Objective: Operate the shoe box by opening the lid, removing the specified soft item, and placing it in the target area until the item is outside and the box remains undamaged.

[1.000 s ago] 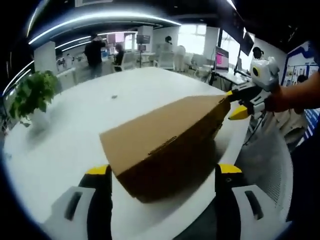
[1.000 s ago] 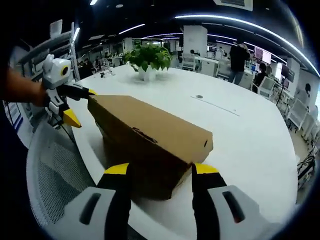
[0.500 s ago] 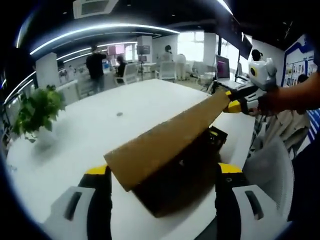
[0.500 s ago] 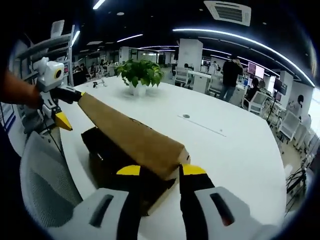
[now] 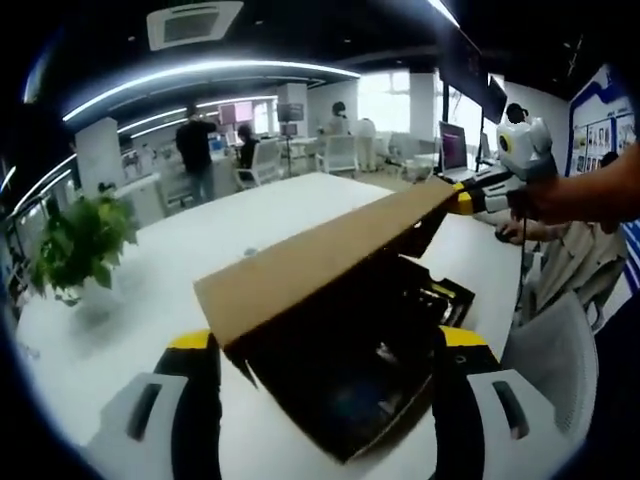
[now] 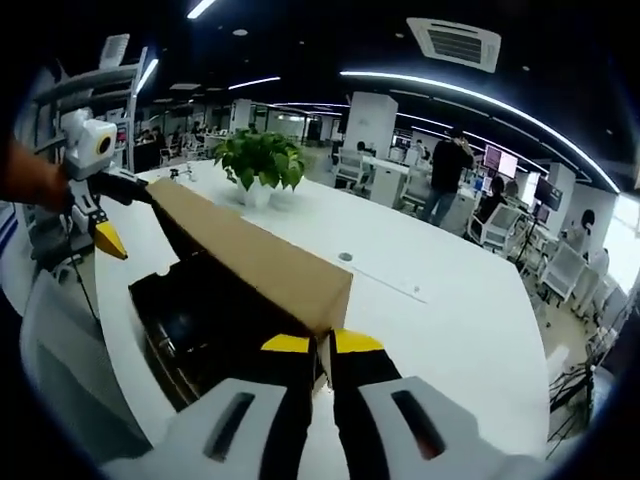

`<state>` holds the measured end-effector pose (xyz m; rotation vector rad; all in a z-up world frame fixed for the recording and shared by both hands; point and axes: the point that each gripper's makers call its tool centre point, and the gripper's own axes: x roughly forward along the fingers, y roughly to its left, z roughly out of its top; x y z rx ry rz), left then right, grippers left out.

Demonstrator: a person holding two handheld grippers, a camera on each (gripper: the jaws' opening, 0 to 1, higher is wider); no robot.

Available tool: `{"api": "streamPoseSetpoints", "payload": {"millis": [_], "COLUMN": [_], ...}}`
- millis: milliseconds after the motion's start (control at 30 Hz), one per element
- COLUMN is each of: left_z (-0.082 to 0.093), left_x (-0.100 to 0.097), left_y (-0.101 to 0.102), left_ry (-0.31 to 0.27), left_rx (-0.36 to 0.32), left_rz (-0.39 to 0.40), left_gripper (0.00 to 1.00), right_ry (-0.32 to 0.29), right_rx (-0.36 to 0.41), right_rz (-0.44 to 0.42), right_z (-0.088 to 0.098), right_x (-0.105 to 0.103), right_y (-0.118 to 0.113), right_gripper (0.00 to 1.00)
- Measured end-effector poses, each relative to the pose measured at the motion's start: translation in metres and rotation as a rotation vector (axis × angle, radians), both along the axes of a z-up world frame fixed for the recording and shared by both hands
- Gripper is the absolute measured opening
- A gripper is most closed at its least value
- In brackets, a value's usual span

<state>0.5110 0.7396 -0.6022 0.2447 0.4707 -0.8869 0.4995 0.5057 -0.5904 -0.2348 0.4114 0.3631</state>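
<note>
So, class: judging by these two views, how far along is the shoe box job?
Done: the lid is raised and the box shows its dark inside. In hand: the right gripper pinches one lid corner, and the left gripper is at the other end. Left: lifting the soft item out and placing it on the white table.

The brown shoe box lid (image 5: 310, 265) looks like matt, smooth cardboard; the box's black inside (image 6: 200, 320) has a faint sheen. The white table (image 6: 440, 310) is smooth and slightly glossy, the grey chair back (image 5: 550, 350) a fine mesh
</note>
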Motion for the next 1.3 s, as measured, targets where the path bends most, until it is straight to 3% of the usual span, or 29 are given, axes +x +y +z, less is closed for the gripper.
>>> {"api": "streamPoseSetpoints", "payload": {"millis": [200,333,400,467,500,567,633,700,733,933,1033,1167,1300], "left_z": [0.002,0.003,0.004,-0.005,-0.019,-0.047,-0.062,-0.079,-0.084,-0.100,-0.105,-0.112,-0.113], "left_x": [0.015,0.022,0.024,0.023,0.019,0.004,-0.005,-0.015,-0.018,-0.031,-0.036,-0.038,-0.042], "left_y": [-0.002,0.005,0.010,0.025,0.040,0.056,0.061,0.068,0.067,0.064,0.063,0.065,0.060], "left_ry": [-0.015,-0.018,-0.015,-0.014,0.023,0.127,0.164,0.189,0.201,0.267,0.301,0.315,0.339], "left_rx": [0.001,-0.003,-0.023,0.019,0.078,0.118,0.107,0.160,0.155,0.164,0.163,0.192,0.168], "left_rz": [0.002,0.018,0.055,0.104,0.146,0.180,0.191,0.188,0.198,0.200,0.188,0.181,0.171], "left_gripper": [0.89,0.79,0.79,0.77,0.73,0.57,0.52,0.50,0.49,0.35,0.21,0.14,0.07], "right_ry": [-0.022,-0.023,-0.018,-0.013,-0.012,-0.012,-0.014,-0.018,-0.020,-0.026,-0.028,-0.031,-0.033], "right_rx": [-0.036,-0.059,-0.059,-0.064,-0.067,-0.065,-0.060,-0.060,-0.056,-0.044,-0.040,-0.034,-0.026], "right_rz": [-0.005,-0.018,-0.026,-0.027,-0.027,-0.024,-0.023,-0.021,-0.020,-0.016,-0.015,-0.016,-0.020], "right_z": [0.004,0.006,0.007,0.006,0.007,0.006,0.006,0.007,0.007,0.007,0.008,0.008,0.008], "right_x": [0.015,0.024,0.027,0.029,0.029,0.030,0.031,0.031,0.031,0.035,0.036,0.038,0.041], "right_y": [-0.003,-0.006,-0.007,-0.007,-0.008,-0.008,-0.008,-0.009,-0.009,-0.009,-0.009,-0.010,-0.011], "right_gripper": [0.00,0.00,0.00,0.00,0.00,0.00,0.00,0.00,0.00,0.00,0.00,0.00,0.00]}}
